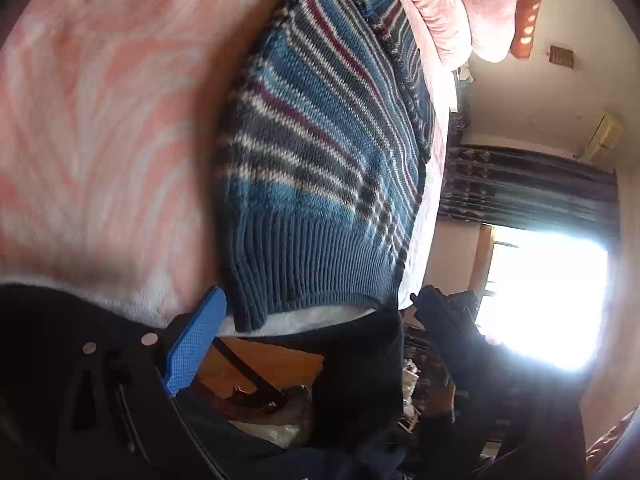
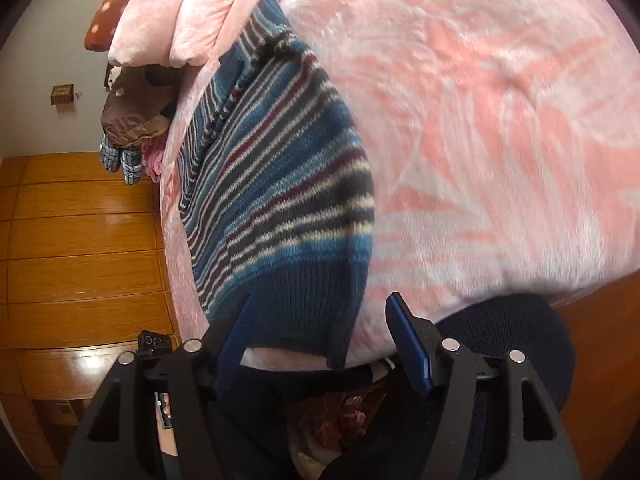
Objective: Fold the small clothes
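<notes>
A blue knitted sweater with white, grey and maroon stripes and a dark ribbed hem (image 1: 316, 152) lies flat on a bed covered by a fluffy pink-and-white blanket with a leaf pattern (image 1: 100, 120). Its hem reaches the near edge of the bed, just in front of both tools.

The left wrist view alone shows a bright window (image 1: 544, 300) under a dark patterned curtain valance (image 1: 528, 196), and a pale air-conditioning unit (image 1: 604, 132) high on the wall. It also catches the right tool (image 1: 444, 308) as a dark shape off the sweater's right hem corner. The right wrist view alone shows glossy orange-brown wooden cabinet panels (image 2: 80, 240) beside the bed, a heap of brown and checked clothes (image 2: 128, 132) at the bed's far edge, and the person's dark ribbed sleeve (image 2: 512, 332) below the blanket. Both views show folded pink quilts (image 2: 176, 12) and a brown cushion with pale dots (image 2: 108, 12) at the head of the bed, and a small brown box on the wall (image 2: 62, 94). No writing can be read anywhere.

The left tool (image 1: 296, 308) shows one blue textured finger (image 1: 192, 344) at the left corner of the hem; its other finger is out of view, so I cannot tell how far it is spread. In its own view the right tool (image 2: 320, 340) is spread wide, its left blue finger (image 2: 236, 340) lying over the ribbed hem and the right finger (image 2: 412, 348) over the blanket beyond the sweater's edge; it pinches nothing.
</notes>
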Available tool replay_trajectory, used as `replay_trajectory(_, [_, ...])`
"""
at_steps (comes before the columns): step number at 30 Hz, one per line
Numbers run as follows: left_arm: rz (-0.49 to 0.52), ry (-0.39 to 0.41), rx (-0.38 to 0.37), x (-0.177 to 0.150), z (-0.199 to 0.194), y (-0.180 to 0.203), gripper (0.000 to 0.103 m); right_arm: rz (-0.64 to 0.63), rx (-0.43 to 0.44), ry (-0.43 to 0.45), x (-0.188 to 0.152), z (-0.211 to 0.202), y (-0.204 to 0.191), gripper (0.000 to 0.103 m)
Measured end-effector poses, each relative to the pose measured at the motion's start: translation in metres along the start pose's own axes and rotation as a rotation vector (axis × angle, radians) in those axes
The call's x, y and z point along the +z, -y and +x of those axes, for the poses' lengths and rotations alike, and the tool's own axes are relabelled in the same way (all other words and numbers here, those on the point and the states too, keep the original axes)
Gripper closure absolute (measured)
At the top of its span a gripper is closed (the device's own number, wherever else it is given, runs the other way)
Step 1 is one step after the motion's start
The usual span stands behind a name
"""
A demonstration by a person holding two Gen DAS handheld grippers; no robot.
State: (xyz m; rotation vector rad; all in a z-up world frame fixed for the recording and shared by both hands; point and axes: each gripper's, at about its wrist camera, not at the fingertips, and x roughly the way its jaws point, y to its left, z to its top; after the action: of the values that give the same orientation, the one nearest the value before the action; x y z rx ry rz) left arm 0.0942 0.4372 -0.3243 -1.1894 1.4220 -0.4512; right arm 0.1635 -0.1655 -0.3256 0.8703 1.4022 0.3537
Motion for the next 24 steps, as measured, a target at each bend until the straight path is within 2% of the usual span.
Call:
replay_trajectory(3, [-0.023, 0.011, 0.016, -0.007, 0.006, -0.014, 0.007, 0.028, 0.018, -0.016, -0.014, 0.007, 0.006, 0.035])
replay_trajectory(7, [-0.060, 0.014, -0.025, -0.003, 0.018, -0.015, 0.007, 0.054, 0.030, -0.016, -0.022, 0.014, 0.005, 0.036])
replay_trajectory(10, [-0.076, -0.014, -0.035, 0.002, 0.036, -0.013, 0.007, 0.049, 0.023, -0.024, -0.026, 0.021, 0.003, 0.036])
replay_trajectory(15, [-0.119, -0.010, -0.010, 0.006, 0.051, -0.018, 0.007, 0.059, 0.006, -0.043, -0.027, 0.035, 0.003, 0.037])
replay_trajectory(18, [-0.134, 0.005, -0.007, 0.003, 0.050, -0.020, 0.011, 0.061, -0.007, -0.046, -0.028, 0.041, 0.004, 0.046])
replay_trajectory(19, [-0.139, 0.007, 0.013, 0.003, 0.051, -0.019, 0.014, 0.061, -0.005, -0.052, -0.028, 0.043, 0.005, 0.056])
replay_trajectory(20, [-0.142, 0.004, 0.032, 0.003, 0.050, -0.019, 0.028, 0.061, -0.008, -0.056, -0.028, 0.045, 0.006, 0.062])
replay_trajectory(21, [-0.153, 0.000, 0.035, 0.003, 0.050, -0.021, 0.040, 0.064, -0.015, -0.056, -0.028, 0.047, 0.007, 0.062])
replay_trajectory(24, [-0.168, -0.007, 0.060, 0.001, 0.048, -0.027, 0.059, 0.067, -0.011, -0.059, -0.029, 0.051, 0.010, 0.070])
